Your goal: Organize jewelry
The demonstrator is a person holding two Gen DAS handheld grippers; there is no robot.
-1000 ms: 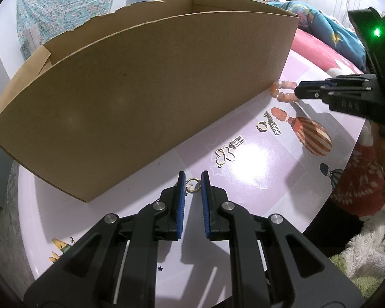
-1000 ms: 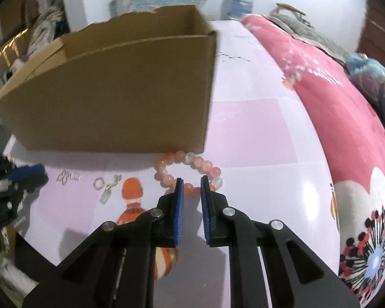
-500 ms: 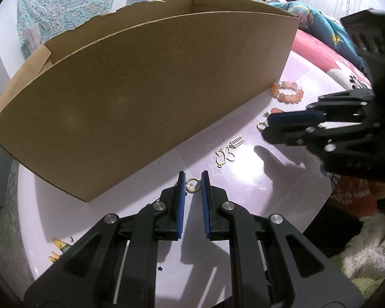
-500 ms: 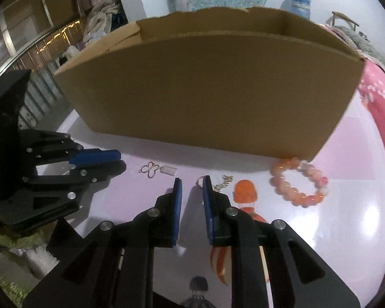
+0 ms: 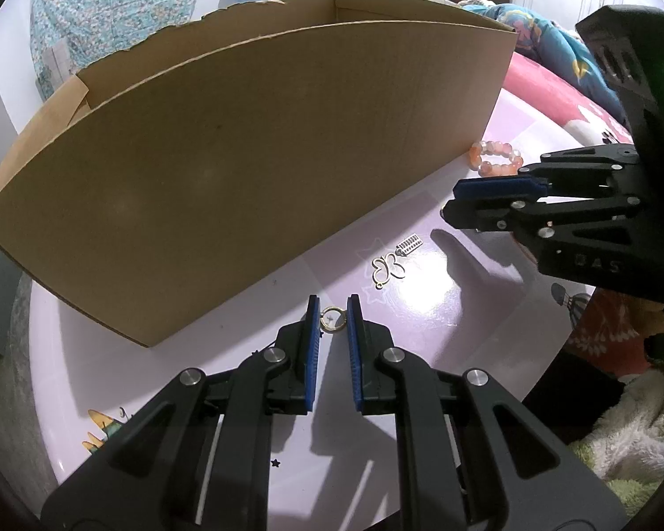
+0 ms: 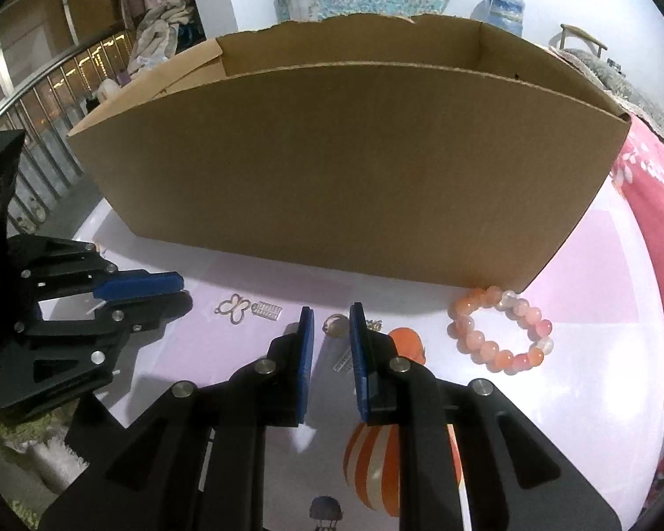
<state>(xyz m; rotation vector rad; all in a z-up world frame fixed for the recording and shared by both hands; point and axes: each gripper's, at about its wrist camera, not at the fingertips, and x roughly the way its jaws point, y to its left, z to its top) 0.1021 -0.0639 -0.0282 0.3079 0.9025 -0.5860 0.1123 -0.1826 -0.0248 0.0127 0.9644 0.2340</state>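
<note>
Gold-coloured thin wire ring (image 5: 333, 319) sits pinched at the tips of my left tongs (image 5: 332, 323), just above the glossy lilac tabletop (image 5: 425, 301). Right tongs (image 6: 330, 332), narrowly spread and gripping nothing, straddle a small metal ring (image 6: 334, 324): lower squarely, pinch gently. Plain brown cardboard box (image 5: 252, 168) stands behind.

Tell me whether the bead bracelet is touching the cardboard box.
Cannot tell. In the right wrist view the bead bracelet lies right at the cardboard box corner, its far beads meeting the wall's bottom edge; no clear gap or contact shows.
</note>
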